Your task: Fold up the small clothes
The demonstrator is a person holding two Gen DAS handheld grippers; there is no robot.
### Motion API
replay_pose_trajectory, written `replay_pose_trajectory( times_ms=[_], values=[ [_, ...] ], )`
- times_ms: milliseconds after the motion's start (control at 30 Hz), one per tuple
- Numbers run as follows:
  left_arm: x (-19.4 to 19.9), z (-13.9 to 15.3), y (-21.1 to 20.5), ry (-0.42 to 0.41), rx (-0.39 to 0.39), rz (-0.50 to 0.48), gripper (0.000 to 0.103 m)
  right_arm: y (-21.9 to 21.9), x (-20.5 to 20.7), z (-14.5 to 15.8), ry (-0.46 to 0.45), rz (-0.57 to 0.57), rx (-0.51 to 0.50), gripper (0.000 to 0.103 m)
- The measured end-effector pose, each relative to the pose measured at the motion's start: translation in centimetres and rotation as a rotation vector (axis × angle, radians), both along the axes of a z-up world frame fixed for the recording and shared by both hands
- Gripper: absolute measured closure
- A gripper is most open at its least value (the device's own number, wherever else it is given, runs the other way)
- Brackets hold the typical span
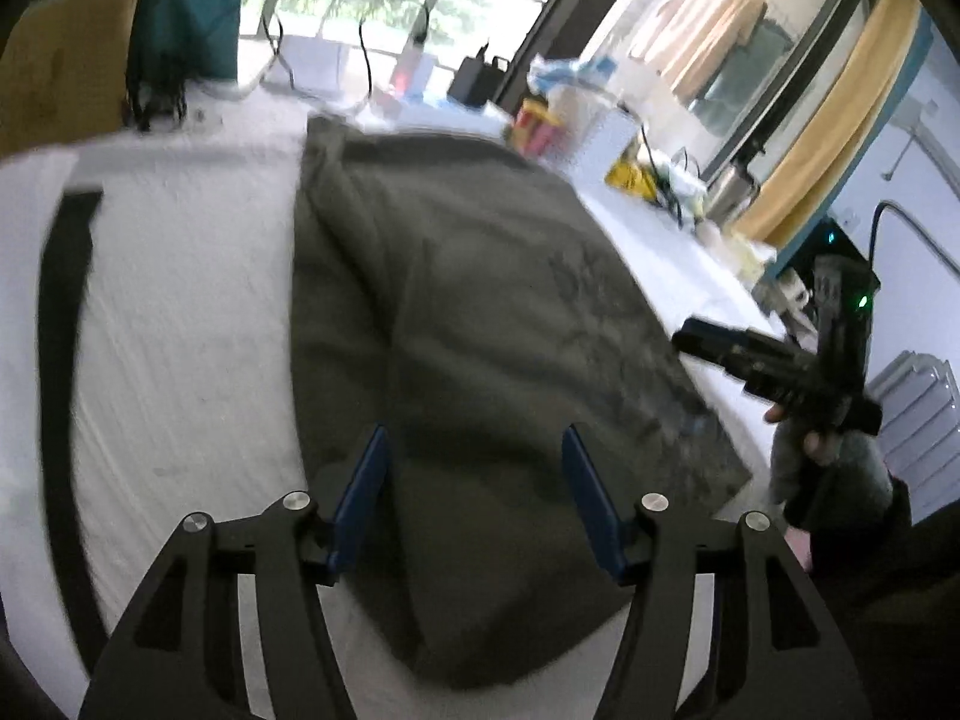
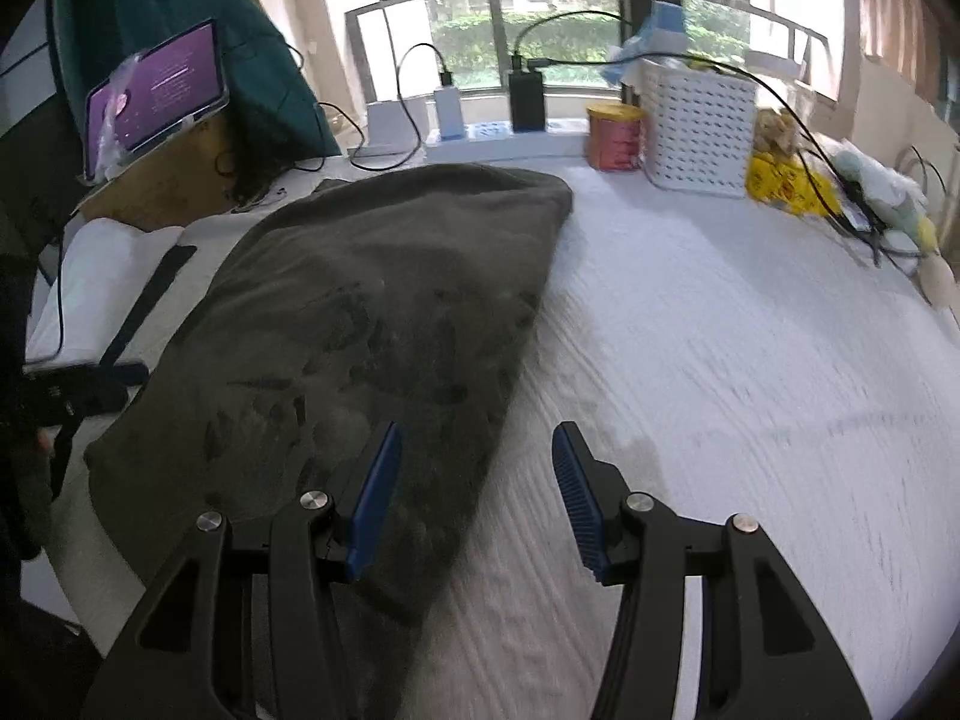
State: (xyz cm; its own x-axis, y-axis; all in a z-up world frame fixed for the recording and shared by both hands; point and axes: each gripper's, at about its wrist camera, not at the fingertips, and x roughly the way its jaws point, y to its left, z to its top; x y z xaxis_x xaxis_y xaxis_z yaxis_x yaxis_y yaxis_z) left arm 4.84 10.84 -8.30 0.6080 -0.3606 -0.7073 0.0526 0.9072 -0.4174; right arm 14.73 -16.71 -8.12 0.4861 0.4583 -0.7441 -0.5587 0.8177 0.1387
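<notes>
Olive garment (image 1: 480,324) lies on the white-covered surface (image 1: 180,312), already folded into a long narrow slab, looks like sides turned in; I judge at least one cross fold is left, then squaring up. Going left to right: a black strap (image 1: 60,360) curves along the left of the surface, well apart from the cloth, with bare white cover between, so I have room to work that side. Left gripper (image 1: 474,504) hovers over the near end of the garment, jaws apart, nothing between the pads, no grip. Garment's left long edge looks rolled and thick, right edge flatter. Right gripper (image 2: 474,492) sits at the garment's right edge, jaws apart and empty; left finger (image 2: 375,504) is over cloth, right one over bare cover. Right of that, a wide stretch of open surface (image 2: 750,390), best landing zone for a fold or shift. Far edge is crowded: red can (image 2: 615,138), white basket (image 2: 696,126), yellow packets (image 2: 786,183), chargers and cables; the garment's far end is near them, so I'd fold toward me, not away. Both views are motion-blurred, so fine edge detail is uncertain.
</notes>
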Motion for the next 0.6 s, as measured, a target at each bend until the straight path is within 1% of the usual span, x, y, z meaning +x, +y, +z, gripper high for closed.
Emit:
replay_pose_trajectory(
  times_ms=[133,167,200,233,333,433,500,567,600],
  values=[
    [-1.3,-0.2,-0.9,-0.007,0.003,-0.018,0.041,-1.0,-1.4,-0.2,0.026,-0.002,0.018,0.051],
    [-1.6,-0.2,-1.1,-0.013,0.007,-0.031,0.063,-1.2,-1.8,-0.3,0.030,0.000,0.022,0.051],
    [-1.8,-0.1,-1.4,-0.019,0.021,-0.046,0.081,-1.3,-2.0,-0.4,0.035,0.002,0.027,0.051],
    [-2.1,0.0,-1.8,-0.021,0.050,-0.053,0.092,-1.4,-2.3,-0.6,0.042,0.003,0.031,0.051],
    [-2.9,1.0,-2.2,-0.059,0.083,-0.070,0.094,-1.5,-3.1,-0.9,0.051,0.004,0.025,0.051],
    [-3.4,2.1,-2.0,-0.082,0.088,-0.075,0.094,-2.0,-4.0,-1.1,0.066,0.000,0.029,0.051],
    [-3.7,2.4,-2.0,-0.090,0.092,-0.079,0.094,-2.2,-4.8,-1.4,0.078,0.011,0.032,0.051],
    [-3.7,2.1,-1.9,-0.085,0.091,-0.083,0.094,-2.4,-5.6,-1.5,0.074,0.017,0.038,0.052],
    [-3.7,1.8,-1.7,-0.079,0.089,-0.080,0.094,-2.5,-6.0,-1.5,0.079,0.021,0.048,0.065]
  ],
)
